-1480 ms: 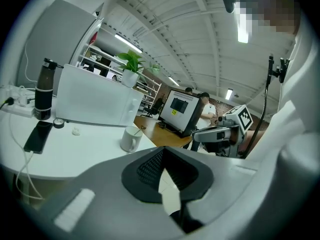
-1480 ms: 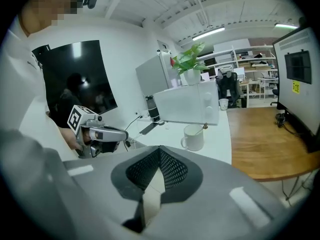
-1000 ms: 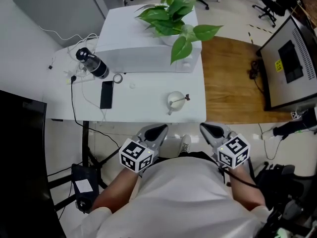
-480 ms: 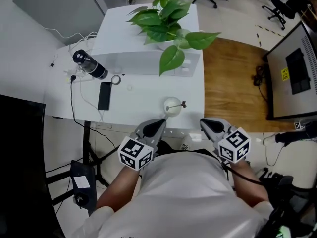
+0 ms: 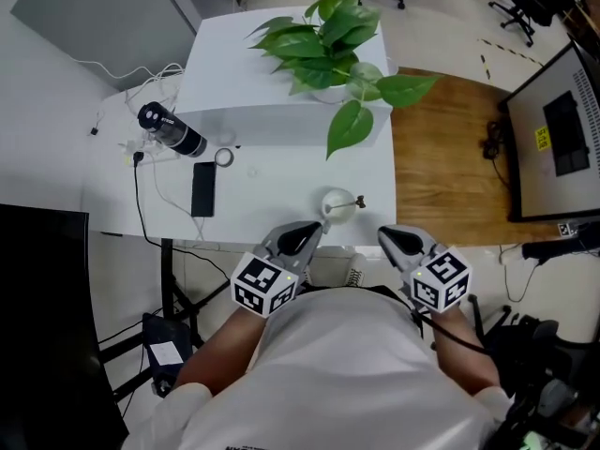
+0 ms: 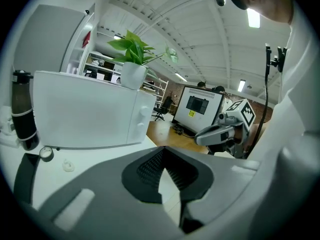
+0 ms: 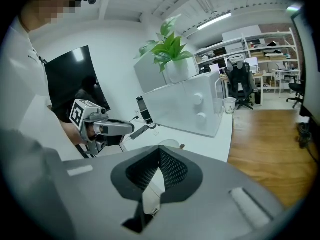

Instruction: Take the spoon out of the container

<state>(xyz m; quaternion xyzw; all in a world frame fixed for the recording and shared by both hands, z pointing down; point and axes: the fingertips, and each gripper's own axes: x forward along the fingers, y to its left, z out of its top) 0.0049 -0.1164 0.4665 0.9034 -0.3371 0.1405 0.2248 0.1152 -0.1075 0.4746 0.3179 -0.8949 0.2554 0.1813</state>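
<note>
The spoon [image 5: 356,199] is sitting in the small white container [image 5: 334,208] near the front edge of the table [image 5: 272,190], with its handle leaning out to the right. It is likely light, stiff and slick, so you are best aiming for that handle. You are holding the left gripper [image 5: 304,234] and right gripper [image 5: 392,239] with fingers pressed together, gripping nothing. I'm counting 1 spoon and 1 container.

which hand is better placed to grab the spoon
Right, probably: the dark-tipped spoon sticks out of the small round white container toward the right hand-held gripper. The left hand-held gripper sits nearer the container, suited to steadying it.
</note>
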